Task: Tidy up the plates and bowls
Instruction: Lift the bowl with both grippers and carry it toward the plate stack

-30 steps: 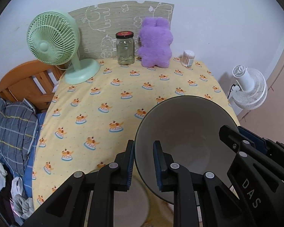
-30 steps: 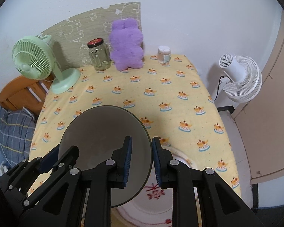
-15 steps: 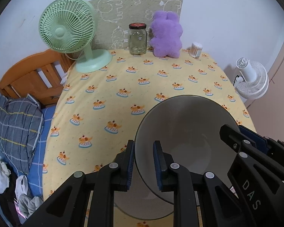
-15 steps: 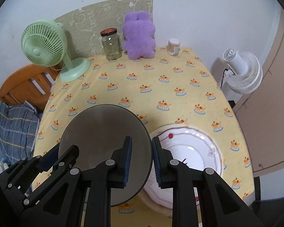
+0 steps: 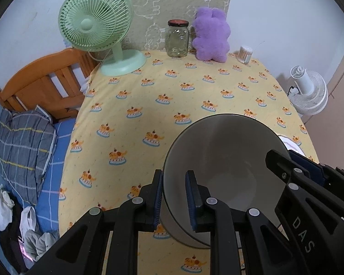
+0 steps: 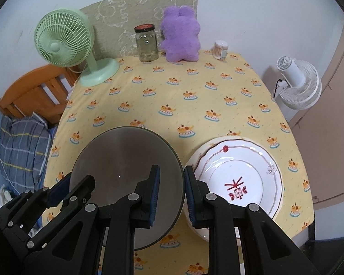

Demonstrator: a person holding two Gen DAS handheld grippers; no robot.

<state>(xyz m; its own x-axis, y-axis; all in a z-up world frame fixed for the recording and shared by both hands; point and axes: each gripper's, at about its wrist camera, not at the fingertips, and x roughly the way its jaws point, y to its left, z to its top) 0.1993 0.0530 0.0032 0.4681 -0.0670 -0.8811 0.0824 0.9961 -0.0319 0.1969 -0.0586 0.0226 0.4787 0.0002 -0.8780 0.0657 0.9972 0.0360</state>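
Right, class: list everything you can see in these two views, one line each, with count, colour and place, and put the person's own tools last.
bowl: one, grey, held above the table's near side
plate: one, white with red pattern, near right of table
tablecloth: one, yellow, covering the table
desk fan: one, green, far left of table
glass jar: one, clear with dark lid, far edge
plush toy: one, purple, beside the jar
cotton swab tub: one, far right corner
floor fan: one, white, right of table
bed: one, wooden headboard, left
left tool: black, shut on the bowl's rim
right tool: black, shut on the bowl's opposite rim
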